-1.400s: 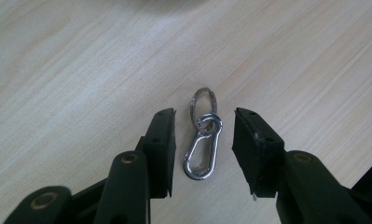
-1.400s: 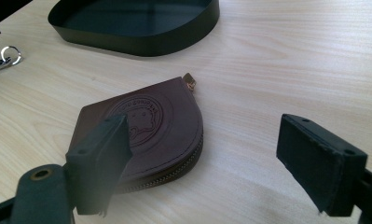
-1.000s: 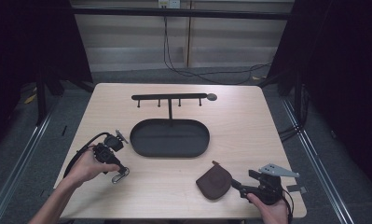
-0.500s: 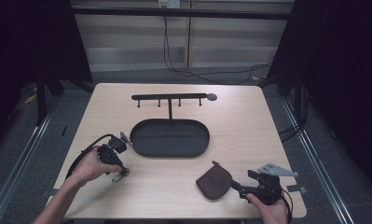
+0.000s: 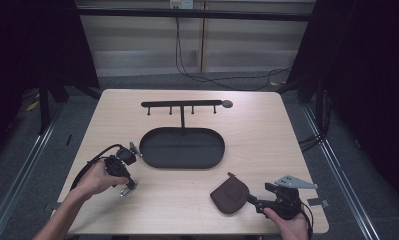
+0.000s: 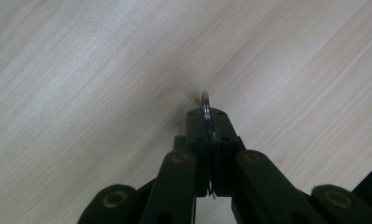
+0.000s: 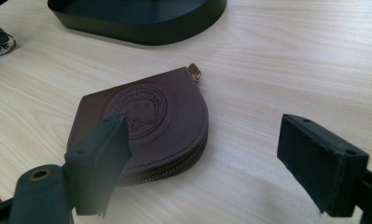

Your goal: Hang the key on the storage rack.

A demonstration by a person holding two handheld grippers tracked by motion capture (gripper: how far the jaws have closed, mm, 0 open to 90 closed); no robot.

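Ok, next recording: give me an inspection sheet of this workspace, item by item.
Surface: light wooden table, bare around the items.
Job's things: metal key ring pinched at the table's left front; brown leather zip pouch lying flat at the right front.
Clutter: black oval tray at centre, nothing seen inside; black hook rack behind it.
Grippers: left tool has just been closing and is shut on the key ring; right tool open, jaws apart in front of the pouch, not touching it.
Cables: black cable loops from the left tool; more cables on the floor behind the table.
Surroundings: dark curtains either side, grey floor.
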